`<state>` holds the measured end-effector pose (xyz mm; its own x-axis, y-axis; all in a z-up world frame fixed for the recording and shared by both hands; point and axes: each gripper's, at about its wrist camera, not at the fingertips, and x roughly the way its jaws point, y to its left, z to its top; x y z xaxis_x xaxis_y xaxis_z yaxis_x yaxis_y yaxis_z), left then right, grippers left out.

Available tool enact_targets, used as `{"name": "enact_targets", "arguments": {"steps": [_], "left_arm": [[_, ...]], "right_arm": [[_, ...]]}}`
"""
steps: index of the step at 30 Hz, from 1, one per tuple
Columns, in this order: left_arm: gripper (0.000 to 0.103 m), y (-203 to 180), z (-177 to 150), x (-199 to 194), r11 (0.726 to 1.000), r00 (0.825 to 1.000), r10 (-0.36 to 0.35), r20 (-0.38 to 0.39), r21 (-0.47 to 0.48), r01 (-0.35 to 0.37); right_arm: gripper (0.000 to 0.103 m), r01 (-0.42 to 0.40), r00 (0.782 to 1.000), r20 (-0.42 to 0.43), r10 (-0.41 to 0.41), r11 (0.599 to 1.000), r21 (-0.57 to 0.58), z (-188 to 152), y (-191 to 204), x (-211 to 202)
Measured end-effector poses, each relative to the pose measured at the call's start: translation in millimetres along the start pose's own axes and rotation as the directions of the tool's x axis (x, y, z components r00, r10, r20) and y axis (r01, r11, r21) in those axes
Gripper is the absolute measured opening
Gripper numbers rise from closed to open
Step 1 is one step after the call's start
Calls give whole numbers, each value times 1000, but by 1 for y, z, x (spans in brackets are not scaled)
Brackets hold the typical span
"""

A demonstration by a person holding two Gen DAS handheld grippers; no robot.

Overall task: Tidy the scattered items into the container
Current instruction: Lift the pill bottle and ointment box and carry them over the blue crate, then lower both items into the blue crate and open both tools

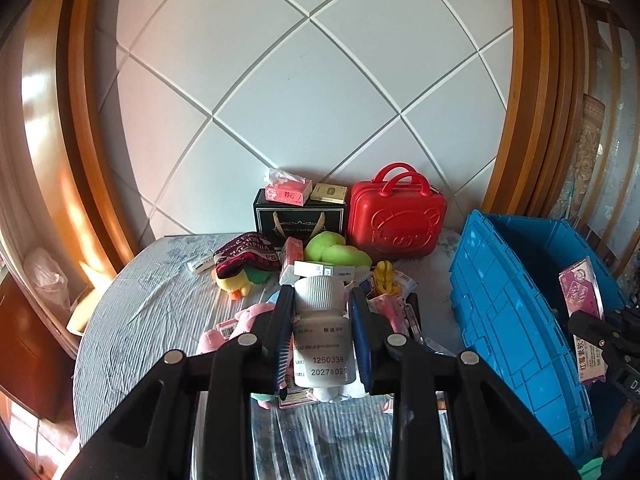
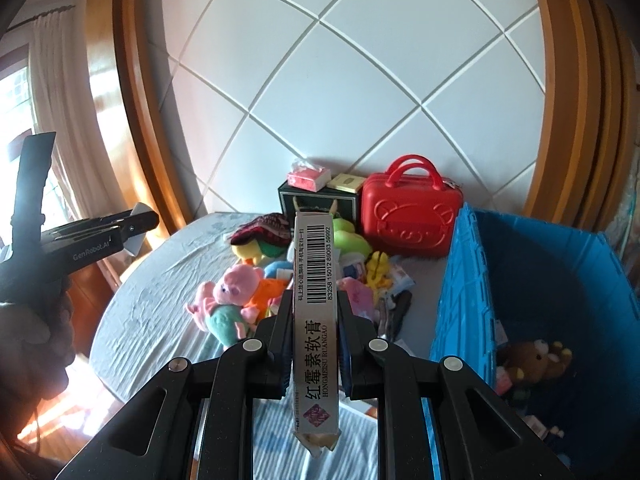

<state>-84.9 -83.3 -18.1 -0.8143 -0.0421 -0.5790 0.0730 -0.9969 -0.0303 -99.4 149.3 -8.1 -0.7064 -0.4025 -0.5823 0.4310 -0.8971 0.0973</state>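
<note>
The left tool is clamped on a white pill bottle, pads against its smooth rigid body below the ribbed cap; it looks light but could slip if squeezed loosely. The right tool is clamped across the narrow faces of a long ointment box, thin card that probably crushes under hard pressure. Both are held above the bed, left of the blue crate. A mid-length hold seems best balanced.
</note>
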Motion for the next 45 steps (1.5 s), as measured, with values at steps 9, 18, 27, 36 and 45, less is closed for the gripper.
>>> {"name": "enact_targets", "arguments": {"steps": [9,18,27,36,45], "left_arm": [[27,-52,11,-10,998,1000,13,11,60,-13],[27,-126,26,-13,989,999,-37,19,147,33],[27,-206,30,2,968,989,-145,-29,203,148],[27,-280,31,29,927,963,-253,-88,262,268],[27,-342,25,42,860,917,-371,-148,317,400]], "right_arm": [[18,3,998,57,-4,1000,10,5,-35,-27],[18,16,997,79,-21,998,58,4,-88,-43],[18,61,995,74,-70,992,115,-7,-143,-58],[18,149,987,33,-158,969,196,-30,-193,-71],[18,276,958,-3,-288,916,292,-55,-236,-103]]}}
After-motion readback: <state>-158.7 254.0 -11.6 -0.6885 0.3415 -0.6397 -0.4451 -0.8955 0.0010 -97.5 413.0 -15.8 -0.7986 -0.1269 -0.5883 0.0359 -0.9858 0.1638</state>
